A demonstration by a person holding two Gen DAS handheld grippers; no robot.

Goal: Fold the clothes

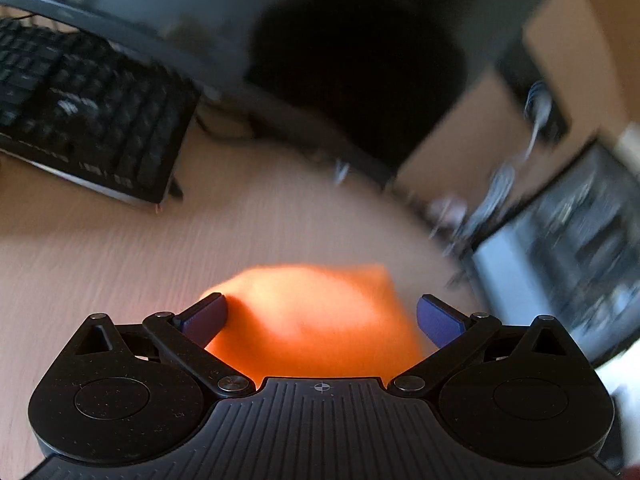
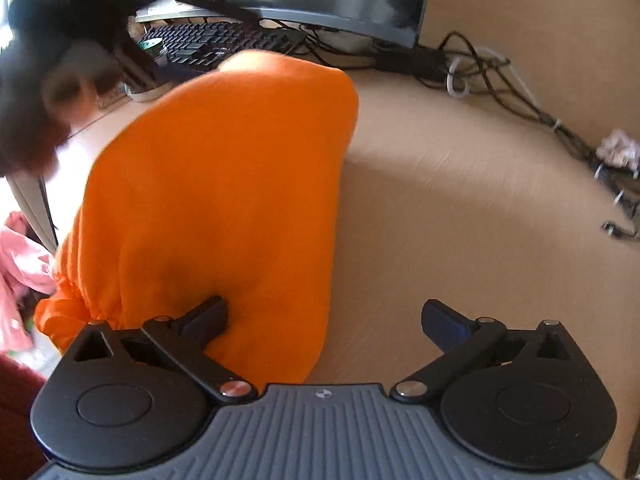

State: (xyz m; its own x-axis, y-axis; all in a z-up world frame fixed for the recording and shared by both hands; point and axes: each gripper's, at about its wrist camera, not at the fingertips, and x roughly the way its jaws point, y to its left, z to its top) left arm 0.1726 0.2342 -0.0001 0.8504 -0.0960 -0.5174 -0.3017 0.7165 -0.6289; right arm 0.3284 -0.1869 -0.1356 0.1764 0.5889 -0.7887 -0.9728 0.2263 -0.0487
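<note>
Orange garment [image 2: 224, 200] lying on the wooden desk [image 2: 460, 200], both tongs standing wide open.
Right gripper [image 2: 324, 320] is hovering at its near end, cloth stretching away; left gripper [image 1: 322, 314] is straddling a corner.

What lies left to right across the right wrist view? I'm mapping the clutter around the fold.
Pink cloth → orange garment → bare desk → crumpled wad.

Left gripper [image 1: 322, 318]: black linkage arms, silver screws, blue pads [image 1: 438, 320], ribbed dark body with crosshair mark. Right gripper [image 2: 324, 320]: same, body grey-blue.
</note>
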